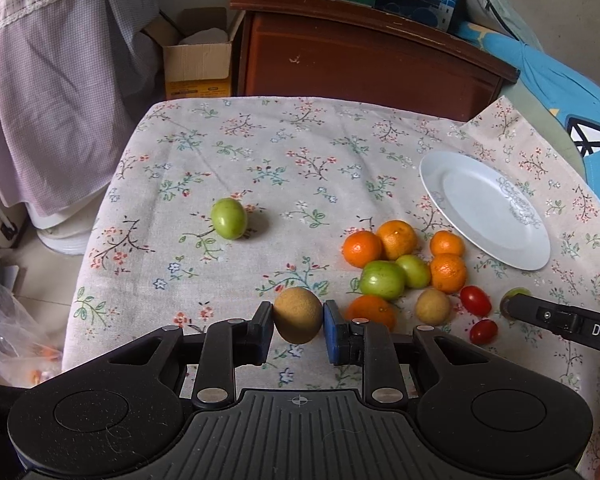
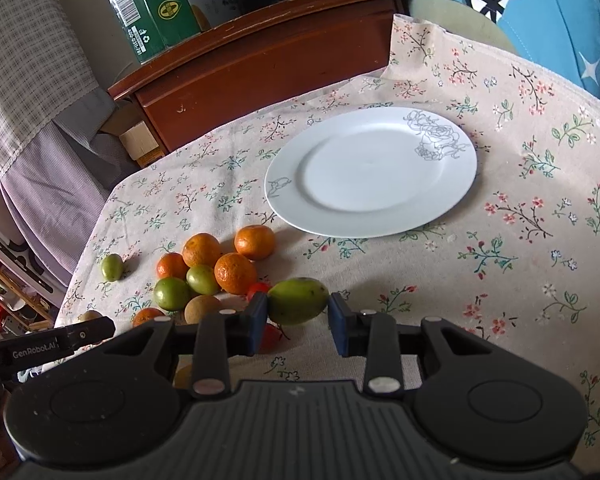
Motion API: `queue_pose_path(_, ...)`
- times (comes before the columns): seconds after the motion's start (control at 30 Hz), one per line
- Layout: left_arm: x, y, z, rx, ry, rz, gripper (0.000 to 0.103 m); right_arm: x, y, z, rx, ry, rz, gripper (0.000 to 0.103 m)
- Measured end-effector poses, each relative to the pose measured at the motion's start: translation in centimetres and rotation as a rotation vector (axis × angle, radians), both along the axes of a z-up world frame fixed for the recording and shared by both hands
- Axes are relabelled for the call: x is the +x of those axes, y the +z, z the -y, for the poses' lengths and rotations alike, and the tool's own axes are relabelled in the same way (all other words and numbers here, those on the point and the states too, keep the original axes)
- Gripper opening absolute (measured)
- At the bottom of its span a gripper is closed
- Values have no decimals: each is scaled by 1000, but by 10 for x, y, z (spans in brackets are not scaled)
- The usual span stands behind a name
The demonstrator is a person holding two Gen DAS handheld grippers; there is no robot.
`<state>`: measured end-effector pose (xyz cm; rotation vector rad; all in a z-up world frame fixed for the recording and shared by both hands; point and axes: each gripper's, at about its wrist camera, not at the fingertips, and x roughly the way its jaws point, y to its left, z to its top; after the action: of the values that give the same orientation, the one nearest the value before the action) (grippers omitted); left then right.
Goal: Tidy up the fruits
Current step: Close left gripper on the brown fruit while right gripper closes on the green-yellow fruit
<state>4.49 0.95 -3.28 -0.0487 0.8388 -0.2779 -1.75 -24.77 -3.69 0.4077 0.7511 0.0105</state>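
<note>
Blue-padded left gripper (image 1: pixel 299 322) is clamped on a tan round fruit (image 1: pixel 298 314), lifted just above the floral tablecloth (image 1: pixel 236 152). Right gripper (image 2: pixel 298 316) pinches a green oval fruit (image 2: pixel 298 300). Beyond lie clustered oranges (image 1: pixel 396 239), green fruits (image 1: pixel 382 280) and cherry tomatoes (image 1: pixel 475 300); a lone green fruit (image 1: pixel 229 218) sits apart, with a white plate (image 2: pixel 372 172) farther back

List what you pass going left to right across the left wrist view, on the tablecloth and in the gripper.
Lone green fruit → brown round fruit clamped in the left gripper → cluster of oranges and green fruits → white plate.
</note>
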Motion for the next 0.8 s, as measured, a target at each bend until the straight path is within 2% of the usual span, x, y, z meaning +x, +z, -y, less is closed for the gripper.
queue_pose_path(0.23,-1,7,17,-41,-66,6,24,0,4,-3,-12,18,13,33)
queue_pose_path(0.6,-18,21,34,-14,-108,28,24,-1,4,-4,-15,16,16,33)
queue_pose_path(0.8,-23,43,49,-29,-171,71,24,-1,13,-1,-2,16,27,33)
